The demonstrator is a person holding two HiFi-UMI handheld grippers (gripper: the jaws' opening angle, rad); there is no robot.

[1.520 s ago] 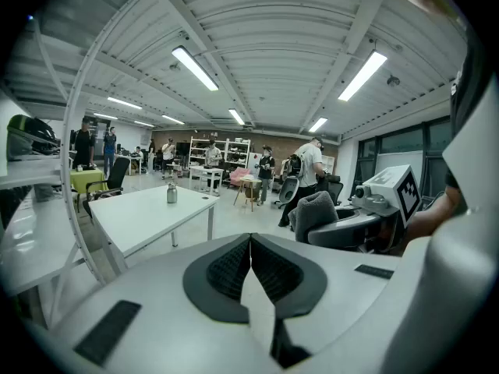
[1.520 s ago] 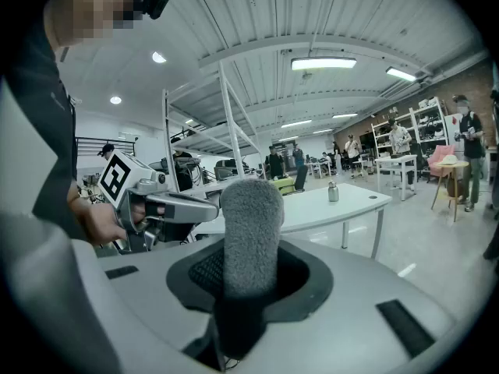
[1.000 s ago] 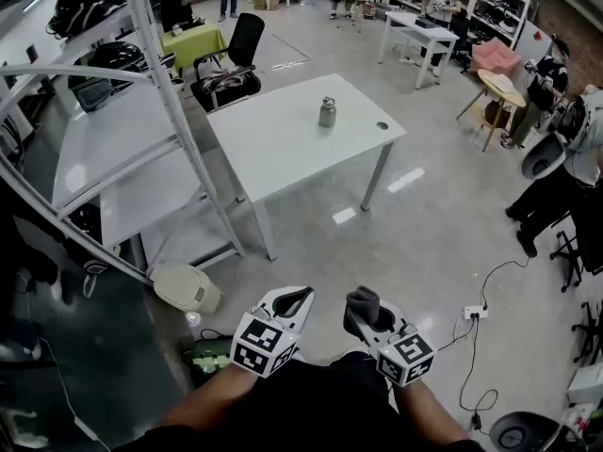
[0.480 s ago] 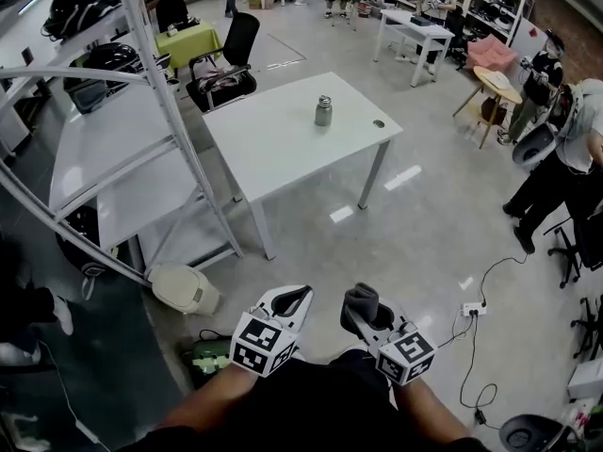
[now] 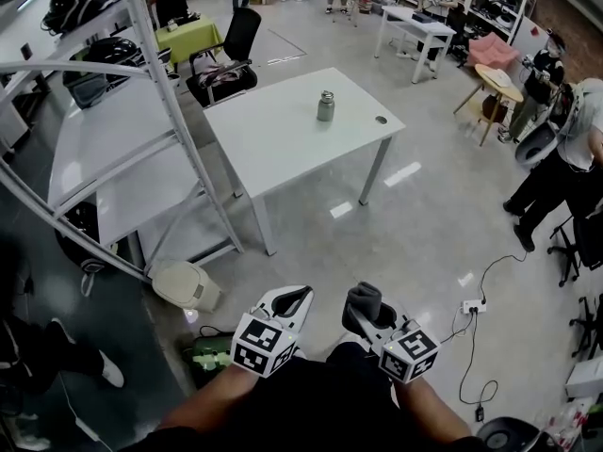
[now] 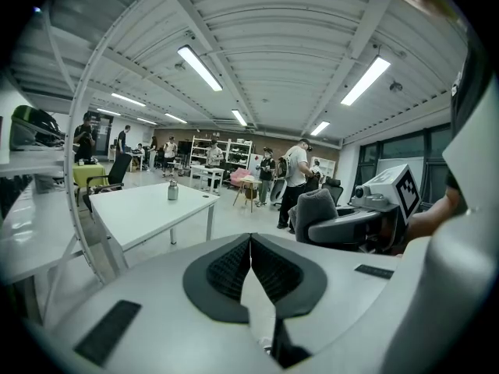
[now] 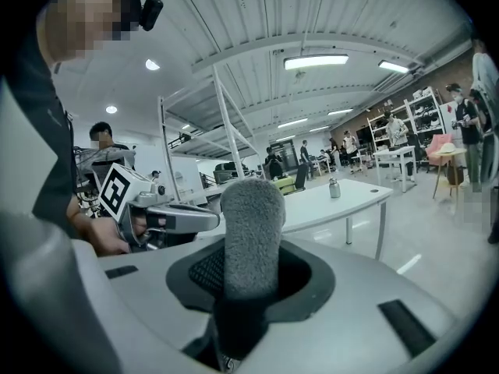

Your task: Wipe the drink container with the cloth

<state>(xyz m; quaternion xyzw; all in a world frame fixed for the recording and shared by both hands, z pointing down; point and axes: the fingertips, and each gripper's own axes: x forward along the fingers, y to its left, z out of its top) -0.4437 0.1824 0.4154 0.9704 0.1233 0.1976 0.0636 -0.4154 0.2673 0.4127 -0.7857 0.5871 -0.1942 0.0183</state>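
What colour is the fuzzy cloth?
The cloth is grey, best seen in the right gripper view.

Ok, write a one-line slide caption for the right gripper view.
Right gripper clamps a grey fleecy cloth upright; the small metal drink container stands far off on a white table.

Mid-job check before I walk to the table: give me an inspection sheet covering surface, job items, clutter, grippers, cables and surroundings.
Surface: white table, bare apart from the container and a small dark hole near its right edge.
Job's things: metal drink container upright on the table; grey cloth clamped in the right gripper.
Clutter: nothing seen on the table.
Grippers: left gripper jaws together, empty; right gripper shut on the cloth; both far from the table.
Cables: power strip and cable on the floor at right.
Surroundings: metal rack at left, office chair behind the table, person standing at right.
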